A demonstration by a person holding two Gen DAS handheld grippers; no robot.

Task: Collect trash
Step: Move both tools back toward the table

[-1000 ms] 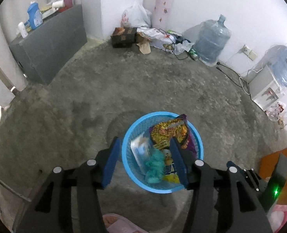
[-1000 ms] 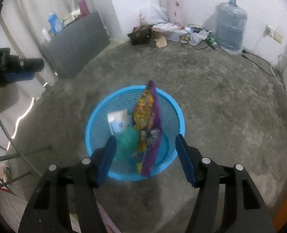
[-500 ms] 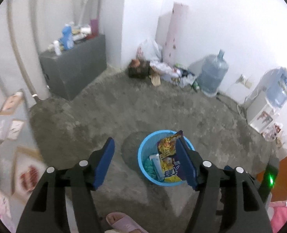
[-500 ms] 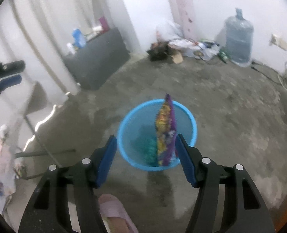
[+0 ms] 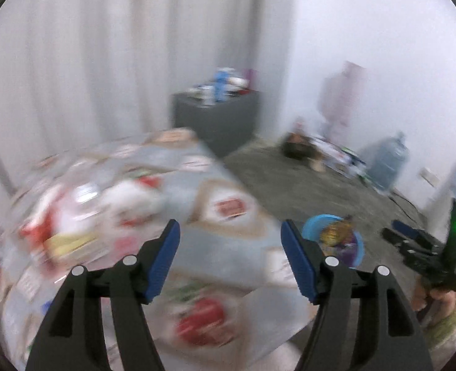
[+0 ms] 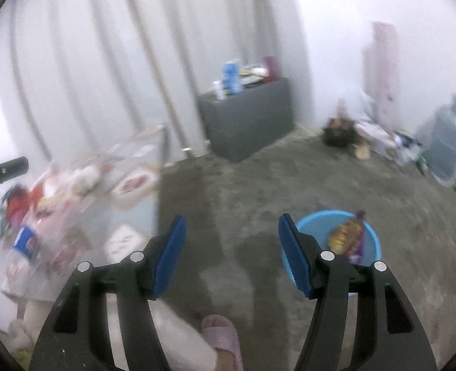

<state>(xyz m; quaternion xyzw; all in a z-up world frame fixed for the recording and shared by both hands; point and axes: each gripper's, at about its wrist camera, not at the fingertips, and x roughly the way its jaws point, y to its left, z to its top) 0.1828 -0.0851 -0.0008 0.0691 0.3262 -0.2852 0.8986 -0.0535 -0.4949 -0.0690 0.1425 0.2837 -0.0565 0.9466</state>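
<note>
Swinging away from the blue basket (image 6: pixel 368 235) toward the cluttered surface (image 5: pixel 228 182), both hand-held grippers, left (image 5: pixel 229 261) just widened and right (image 6: pixel 231 255), gaped empty, seeking more trash.

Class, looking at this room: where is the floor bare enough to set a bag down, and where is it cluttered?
Bare concrete runs between the blue basket, the grey cabinet and the water jug. Crowded: the litter pile along the far wall and the table of packets.
</note>
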